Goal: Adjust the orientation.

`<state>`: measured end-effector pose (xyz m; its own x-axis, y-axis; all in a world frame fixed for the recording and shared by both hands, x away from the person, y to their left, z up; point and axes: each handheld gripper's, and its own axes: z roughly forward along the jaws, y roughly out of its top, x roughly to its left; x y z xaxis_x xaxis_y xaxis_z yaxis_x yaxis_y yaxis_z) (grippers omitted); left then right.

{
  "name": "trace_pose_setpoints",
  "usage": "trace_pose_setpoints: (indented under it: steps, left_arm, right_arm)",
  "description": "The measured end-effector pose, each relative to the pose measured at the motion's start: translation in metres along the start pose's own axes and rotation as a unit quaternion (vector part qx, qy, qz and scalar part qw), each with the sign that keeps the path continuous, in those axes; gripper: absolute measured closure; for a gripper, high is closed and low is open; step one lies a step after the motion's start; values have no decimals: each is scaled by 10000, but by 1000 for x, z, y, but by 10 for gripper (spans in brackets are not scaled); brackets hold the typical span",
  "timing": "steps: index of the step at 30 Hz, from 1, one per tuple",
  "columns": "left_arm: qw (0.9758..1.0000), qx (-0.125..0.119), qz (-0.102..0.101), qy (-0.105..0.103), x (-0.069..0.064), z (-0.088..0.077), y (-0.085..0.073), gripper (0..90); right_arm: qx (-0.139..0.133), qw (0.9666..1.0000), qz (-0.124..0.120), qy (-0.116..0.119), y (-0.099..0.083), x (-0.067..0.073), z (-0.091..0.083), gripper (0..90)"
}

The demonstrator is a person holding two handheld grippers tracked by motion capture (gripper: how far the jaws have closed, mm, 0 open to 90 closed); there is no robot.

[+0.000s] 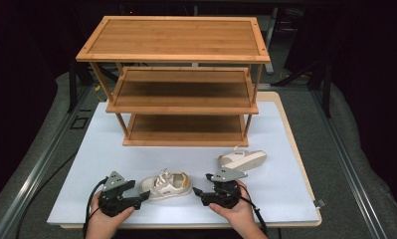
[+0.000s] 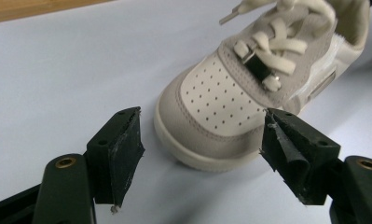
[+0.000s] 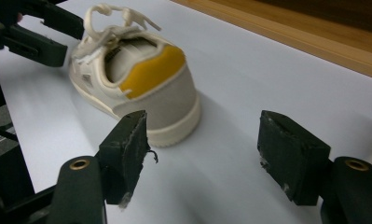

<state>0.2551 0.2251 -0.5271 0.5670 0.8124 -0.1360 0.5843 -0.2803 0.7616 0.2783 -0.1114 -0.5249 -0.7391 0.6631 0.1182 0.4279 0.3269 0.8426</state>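
A small cream and grey shoe point(image 1: 165, 185) with white laces and a yellow heel patch lies on the pale mat, toe to the left. My left gripper point(image 1: 141, 190) stands open at its toe. In the left gripper view the perforated toe point(image 2: 221, 102) sits just ahead of the gap and neither pad touches it. My right gripper point(image 1: 202, 184) is open just behind the heel. The right gripper view has the heel point(image 3: 151, 84) ahead of the left pad point(image 3: 127, 149), apart from it. A second matching shoe point(image 1: 242, 158) lies on its side behind the right gripper.
A three-tier bamboo shoe rack point(image 1: 176, 55) stands at the back of the mat point(image 1: 86, 164), its shelves bare. The mat's front edge runs just below both hands. In the right gripper view the left gripper point(image 3: 65, 39) shows beyond the shoe.
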Motion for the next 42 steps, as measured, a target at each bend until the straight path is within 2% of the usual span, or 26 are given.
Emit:
trace_pose_setpoints:
  steps: [1, 2, 4, 8, 12, 16, 17, 24, 25, 26, 29, 32, 34, 35, 36, 37, 38, 39, 42]
  left_arm:
    - [10000, 38, 26, 7, -1, 1, -1, 285]
    - [9999, 110, 70, 15, -3, 4, -2, 285]
    - [9997, 219, 141, 3, -4, 8, -4, 289]
    - [9996, 190, 182, -32, -3, 10, -3, 289]
    - [9997, 178, 146, 13, 1, 12, -1, 298]
    - [9996, 171, -24, 218, 12, 20, 8, 313]
    - [9994, 174, -148, 252, 16, 24, 13, 326]
    - [9988, 108, -345, 323, 31, 44, 31, 334]
    - [9986, 78, -409, 318, 34, 48, 34, 334]
    - [9981, 31, -562, 259, 37, 54, 37, 335]
    - [9976, -41, -634, 264, 39, 59, 42, 343]
    - [9979, -127, -544, 339, 37, 59, 45, 363]
    - [9985, -78, -402, 352, 37, 56, 45, 373]
    - [9988, -92, -282, 394, 37, 48, 45, 393]
    - [9988, -92, -282, 394, 37, 48, 45, 403]
    - [9989, -126, -184, 416, 36, 42, 45, 403]
    - [9989, -148, -102, 440, 36, 38, 45, 427]
    - [9987, -179, -10, 473, 36, 33, 45, 427]
    - [9982, -304, 122, 500, 37, 17, 45, 454]
  right_arm:
    - [-24, 10000, -23, 76, 2, 1, 3, 332]
    - [19, 10000, -59, 17, 4, 3, 6, 332]
    - [-7, 9999, -114, 130, 7, 6, 12, 332]
    - [50, 9994, -273, 202, 8, 12, 16, 332]
    - [62, 9991, -322, 258, 7, 14, 15, 332]
    - [136, 9987, -391, 289, 5, 17, 19, 332]
    - [197, 9985, -423, 287, 5, 18, 22, 332]
    - [282, 9982, -420, 318, 6, 20, 31, 337]
    - [268, 9984, -390, 323, 6, 20, 32, 342]
    - [245, 9984, -357, 358, 8, 23, 34, 355]
    - [194, 9980, -391, 453, 9, 25, 36, 383]
    - [251, 9977, -495, 381, 9, 30, 37, 406]
    - [250, 9979, -467, 378, 10, 32, 37, 425]
    - [228, 9980, -414, 421, 11, 32, 38, 459]
    - [228, 9980, -414, 421, 11, 32, 38, 459]
    - [225, 9979, -389, 472, 11, 33, 39, 467]
    - [218, 9977, -447, 458, 12, 36, 42, 504]
    - [218, 9977, -447, 458, 12, 36, 42, 504]
    - [277, 9978, -510, 318, 14, 42, 46, 545]
